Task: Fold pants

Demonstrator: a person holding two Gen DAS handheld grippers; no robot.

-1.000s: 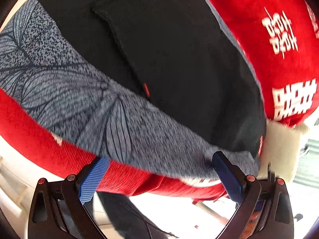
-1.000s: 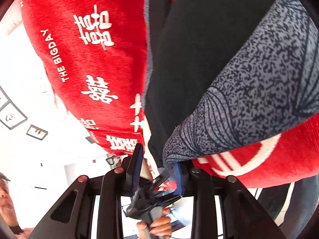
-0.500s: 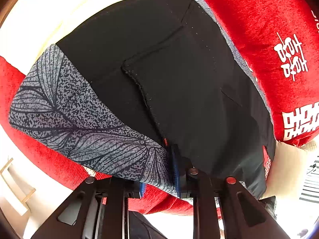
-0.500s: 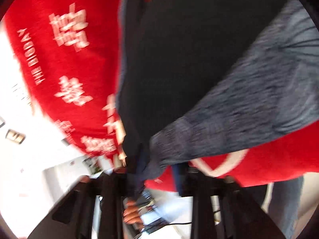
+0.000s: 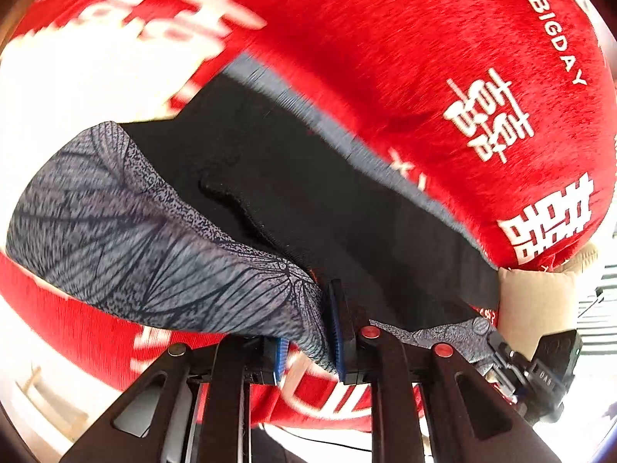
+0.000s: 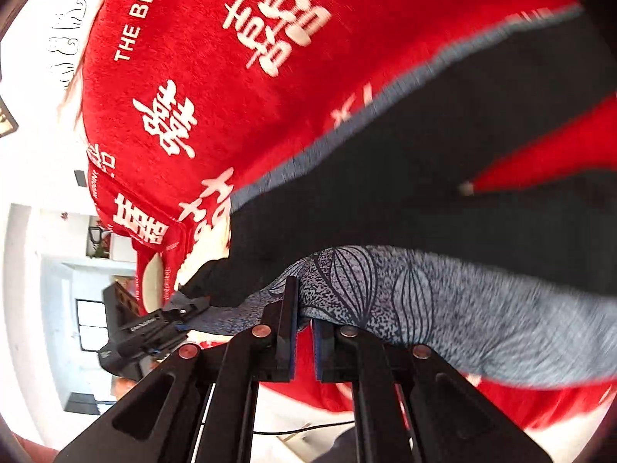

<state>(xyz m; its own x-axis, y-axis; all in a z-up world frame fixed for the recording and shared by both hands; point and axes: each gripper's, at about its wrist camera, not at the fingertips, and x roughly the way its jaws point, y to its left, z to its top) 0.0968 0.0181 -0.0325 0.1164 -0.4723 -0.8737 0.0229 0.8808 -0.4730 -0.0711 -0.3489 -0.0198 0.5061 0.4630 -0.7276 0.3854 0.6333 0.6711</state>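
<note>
The pants [image 5: 308, 200] are black with a grey leaf-patterned band [image 5: 127, 239] along the near edge; they lie on a red blanket. My left gripper [image 5: 308, 332] is shut on that grey edge, cloth pinched between its blue pads. In the right wrist view the same pants [image 6: 443, 208] fill the right side, and my right gripper [image 6: 304, 324] is shut on the grey band [image 6: 482, 308]. Each gripper shows in the other's view: the right one [image 5: 532, 370] at lower right, the left one [image 6: 154, 332] at lower left, both clamped on the edge.
The red blanket [image 5: 424, 58] with white characters and "THE BIGDAY" lettering covers the surface under and behind the pants; it also shows in the right wrist view [image 6: 216, 88]. A beige cushion [image 5: 540, 301] sits at the right. A room with white walls [image 6: 38, 231] lies beyond.
The left gripper went from open to shut on the pants' grey edge. Both grippers have lifted that edge and carried it forward over the black part; more red blanket now shows beyond.
</note>
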